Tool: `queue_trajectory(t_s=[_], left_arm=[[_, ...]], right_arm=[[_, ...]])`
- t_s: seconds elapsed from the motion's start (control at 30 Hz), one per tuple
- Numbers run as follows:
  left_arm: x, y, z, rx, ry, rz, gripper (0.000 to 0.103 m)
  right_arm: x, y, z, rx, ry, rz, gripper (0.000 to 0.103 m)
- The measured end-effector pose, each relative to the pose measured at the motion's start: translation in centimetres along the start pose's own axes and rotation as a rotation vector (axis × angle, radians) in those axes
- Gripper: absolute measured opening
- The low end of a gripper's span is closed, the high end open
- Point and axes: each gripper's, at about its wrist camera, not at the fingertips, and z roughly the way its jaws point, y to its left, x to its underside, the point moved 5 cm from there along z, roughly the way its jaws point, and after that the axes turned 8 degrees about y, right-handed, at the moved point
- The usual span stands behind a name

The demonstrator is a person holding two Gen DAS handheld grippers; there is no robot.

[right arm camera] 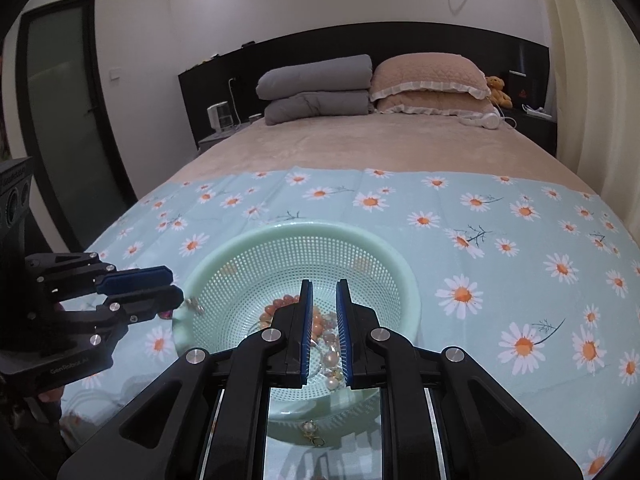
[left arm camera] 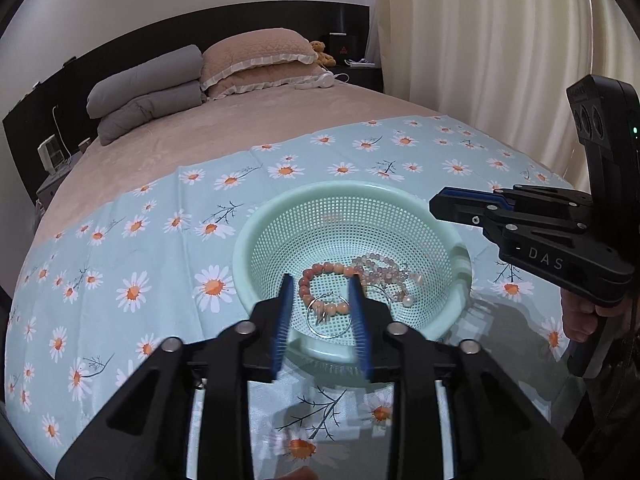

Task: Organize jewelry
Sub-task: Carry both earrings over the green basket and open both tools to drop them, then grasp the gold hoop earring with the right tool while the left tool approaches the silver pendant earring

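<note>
Left gripper (left arm camera: 320, 280) stands half open and empty, its fingers framing the orange bead bracelet (left arm camera: 328, 267) and a wire hoop (left arm camera: 329, 316), which lie straight ahead and below. They are heaped with a pale pink strand (left arm camera: 380, 266) and pearls on the floor of the green mesh basket (left arm camera: 344, 194), which sits on the daisy cloth (left arm camera: 132, 240) over the bed (left arm camera: 240, 128). Right gripper (left arm camera: 436, 204) (all but closed, nothing in it) hovers off the basket's right rim, so the left looks better placed.
</note>
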Motion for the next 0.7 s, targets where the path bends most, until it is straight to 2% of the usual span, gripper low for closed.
queue_trajectory(t_s=[0.03, 0.17, 0.23, 0.27, 0.43, 0.5, 0.6, 0.7], left_arm=[[0.2, 0.3, 0.1, 0.002, 0.0, -0.012, 0.051], [0.8, 0.8, -0.1, -0.003, -0.001, -0.023, 0.052], [1.0, 0.8, -0.3, -0.009, 0.0, -0.022, 0.053], [1.2, 0.8, -0.4, -0.011, 0.002, -0.018, 0.053], [2.1, 0.1, -1.3, -0.022, -0.001, 0.011, 0.056], [2.6, -0.2, -1.7, -0.012, -0.005, 0.017, 0.056], [3.5, -1.1, -2.0, 0.009, -0.008, 0.027, 0.066], [4.5, -2.6, -2.0, 0.036, -0.004, 0.052, 0.066]], right_arm=[[0.2, -0.1, 0.1, -0.005, 0.006, 0.003, 0.013], [0.2, -0.9, 0.1, -0.002, 0.007, 0.018, 0.018], [0.2, -1.2, -0.1, -0.018, 0.005, 0.033, 0.037], [0.2, -1.2, -0.2, -0.033, -0.001, 0.038, 0.041], [0.3, -1.8, -1.0, -0.011, -0.01, 0.045, 0.044], [0.6, -2.4, -1.4, -0.001, -0.01, 0.054, 0.044], [1.2, -3.7, -2.2, 0.014, -0.008, 0.08, 0.044], [2.1, -5.0, -3.0, 0.031, -0.002, 0.095, 0.044]])
